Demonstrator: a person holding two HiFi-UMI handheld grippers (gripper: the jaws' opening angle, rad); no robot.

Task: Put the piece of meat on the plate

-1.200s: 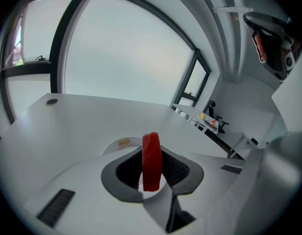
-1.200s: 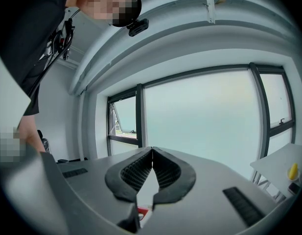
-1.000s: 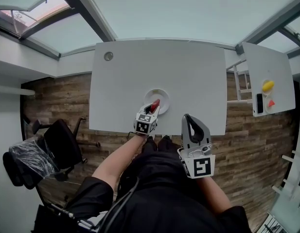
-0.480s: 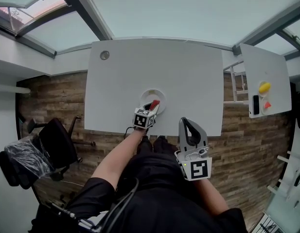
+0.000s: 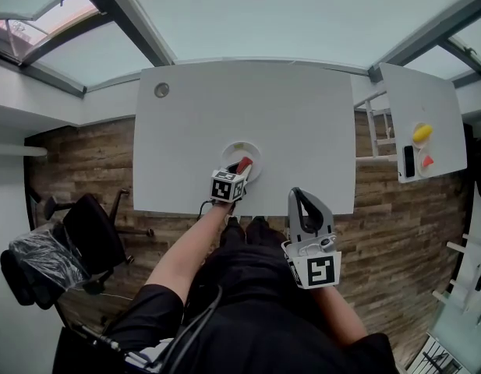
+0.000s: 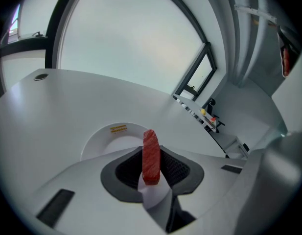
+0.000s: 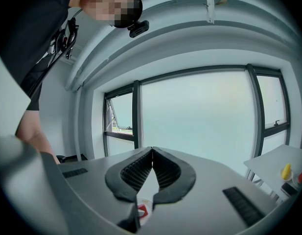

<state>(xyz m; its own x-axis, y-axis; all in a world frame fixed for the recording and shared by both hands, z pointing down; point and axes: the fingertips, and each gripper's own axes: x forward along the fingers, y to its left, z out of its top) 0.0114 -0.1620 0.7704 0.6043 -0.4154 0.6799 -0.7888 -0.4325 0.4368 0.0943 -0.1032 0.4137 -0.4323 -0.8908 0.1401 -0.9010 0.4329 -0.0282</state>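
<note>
Piece of meat, pinched in the left hand-held gripper, hangs over the plate at centre frame; release likely follows. Right hand-held gripper pressed together.

clothing: black short-sleeved top, sleeves ending near the elbows
cable: thin black cable over the torso
left hand-held gripper: pale grey shell, black ribbed pads, black-and-white marker cube
right hand-held gripper: same grey-and-black build, larger-looking cube

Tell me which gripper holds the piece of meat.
The left gripper: it clamps the red piece of meat; the right gripper is shut on nothing.
</note>
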